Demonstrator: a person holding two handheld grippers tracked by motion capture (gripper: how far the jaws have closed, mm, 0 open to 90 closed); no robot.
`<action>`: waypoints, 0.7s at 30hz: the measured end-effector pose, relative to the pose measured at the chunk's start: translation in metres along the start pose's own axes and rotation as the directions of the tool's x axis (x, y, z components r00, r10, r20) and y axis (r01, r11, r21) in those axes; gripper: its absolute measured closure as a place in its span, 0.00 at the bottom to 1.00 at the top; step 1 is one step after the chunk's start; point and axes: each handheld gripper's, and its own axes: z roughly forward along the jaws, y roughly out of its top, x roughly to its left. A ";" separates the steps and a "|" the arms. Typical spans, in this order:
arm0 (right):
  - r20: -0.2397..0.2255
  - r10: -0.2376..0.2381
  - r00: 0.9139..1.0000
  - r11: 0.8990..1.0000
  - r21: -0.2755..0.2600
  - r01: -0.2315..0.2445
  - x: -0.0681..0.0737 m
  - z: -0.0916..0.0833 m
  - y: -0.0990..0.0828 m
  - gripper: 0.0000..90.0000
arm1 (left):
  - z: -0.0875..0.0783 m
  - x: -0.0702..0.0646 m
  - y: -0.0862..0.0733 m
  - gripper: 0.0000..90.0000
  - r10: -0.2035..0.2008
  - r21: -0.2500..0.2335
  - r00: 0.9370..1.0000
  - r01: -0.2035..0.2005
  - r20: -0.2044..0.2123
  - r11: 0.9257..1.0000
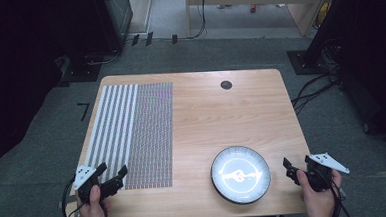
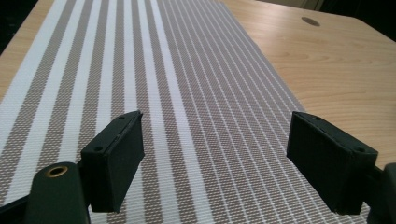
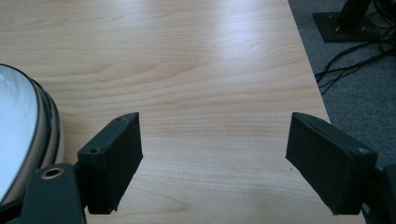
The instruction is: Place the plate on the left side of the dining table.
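A striped woven placemat (image 1: pixel 132 131) lies flat on the left half of the wooden table (image 1: pixel 231 111), with broad white stripes at its left and fine ones at its right. A round white plate with a dark rim (image 1: pixel 240 174) rests near the front right. My left gripper (image 1: pixel 112 174) hovers open over the placemat's near edge; in the left gripper view the placemat (image 2: pixel 187 102) runs between the jaws of that gripper (image 2: pixel 224 163). At the table's front right corner my right gripper (image 1: pixel 298 165) is open, just right of the plate. Its own view has the right gripper (image 3: pixel 219 163) above bare wood, the plate (image 3: pixel 23 135) at left.
A small dark round grommet (image 1: pixel 226 84) sits in the tabletop near the far edge. Cables (image 1: pixel 315 89) trail over the grey carpet to the right of the table, beside a black stand base (image 1: pixel 303 60). The table's right edge (image 3: pixel 310 70) is close to my right gripper.
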 end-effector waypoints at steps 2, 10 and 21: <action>-0.009 -0.003 1.000 1.000 -0.006 0.003 0.003 -0.002 0.001 0.20 | 0.001 -0.005 0.001 0.21 0.001 0.000 1.000 -0.001 0.009 1.000; -0.035 -0.010 0.999 1.000 -0.022 0.009 0.012 -0.006 0.003 0.20 | 0.007 -0.023 0.002 0.21 0.021 0.008 0.999 -0.022 0.043 1.000; -0.062 -0.016 0.998 0.999 -0.048 0.013 0.026 -0.012 0.006 0.24 | 0.016 -0.060 0.011 0.21 0.023 0.003 0.992 -0.024 0.127 1.000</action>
